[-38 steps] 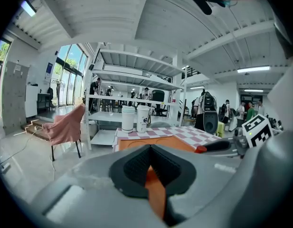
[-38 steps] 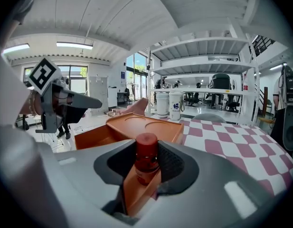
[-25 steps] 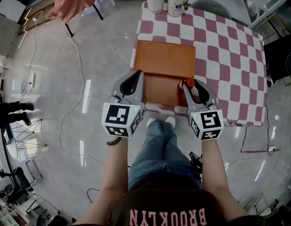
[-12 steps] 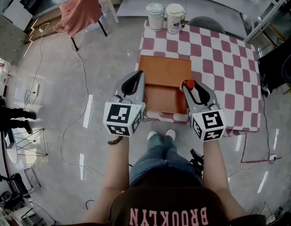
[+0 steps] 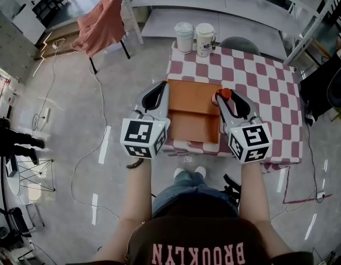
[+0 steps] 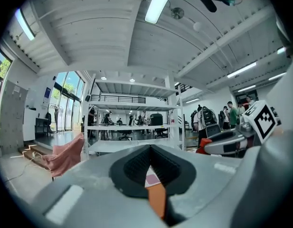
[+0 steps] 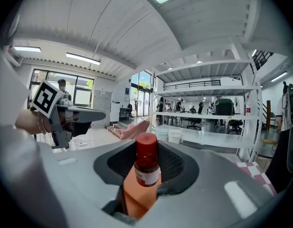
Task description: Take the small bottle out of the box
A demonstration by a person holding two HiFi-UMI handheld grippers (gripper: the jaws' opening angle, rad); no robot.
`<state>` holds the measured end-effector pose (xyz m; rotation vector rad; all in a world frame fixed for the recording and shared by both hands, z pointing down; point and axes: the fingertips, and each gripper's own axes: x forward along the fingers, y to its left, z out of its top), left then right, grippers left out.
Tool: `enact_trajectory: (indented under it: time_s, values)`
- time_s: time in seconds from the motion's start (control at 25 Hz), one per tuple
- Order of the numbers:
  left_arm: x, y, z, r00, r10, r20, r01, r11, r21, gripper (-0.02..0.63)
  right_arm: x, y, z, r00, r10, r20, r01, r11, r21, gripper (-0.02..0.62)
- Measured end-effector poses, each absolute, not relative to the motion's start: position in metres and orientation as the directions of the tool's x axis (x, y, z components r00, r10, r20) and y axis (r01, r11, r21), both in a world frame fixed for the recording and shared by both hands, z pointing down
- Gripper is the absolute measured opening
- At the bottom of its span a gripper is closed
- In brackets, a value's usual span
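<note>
Small bottle (image 7: 147,161): glossy translucent body, smooth red plastic cap, white paper label.
Box (image 5: 192,106): matt orange, smooth faces.
Desk (image 5: 258,87): checked cloth cover.
Floor (image 5: 76,120): polished, reflective.
Right gripper (image 7: 147,171): matt grey shell, black ribbed pads (image 7: 175,167).

Body of small red-capped bottle (image 5: 224,94) hidden under right gripper (image 5: 226,99) in head view, its label print blurred, white paper cup (image 5: 205,39) lettering unreadable
</note>
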<state>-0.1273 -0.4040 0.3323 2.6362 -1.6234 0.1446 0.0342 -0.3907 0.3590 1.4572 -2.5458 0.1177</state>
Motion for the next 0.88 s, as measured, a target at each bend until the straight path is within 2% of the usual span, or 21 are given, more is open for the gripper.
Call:
enact_trajectory:
  time_s: [0.44, 0.88]
  values:
    - [-0.123, -0.413, 0.269, 0.461, -0.887, -0.027, -0.885, -0.458, -0.083, -0.002, 0.044, -0.402, 0.287, -0.475, -0.873, 0.112, -0.868, 0.486, 0.102, 0.138]
    - [-0.114, -0.417, 0.231, 0.483, -0.870, -0.099, -0.873, -0.471, -0.123, -0.002, 0.051, -0.402, 0.242, -0.465, -0.885, 0.020, -0.876, 0.463, 0.139, 0.137]
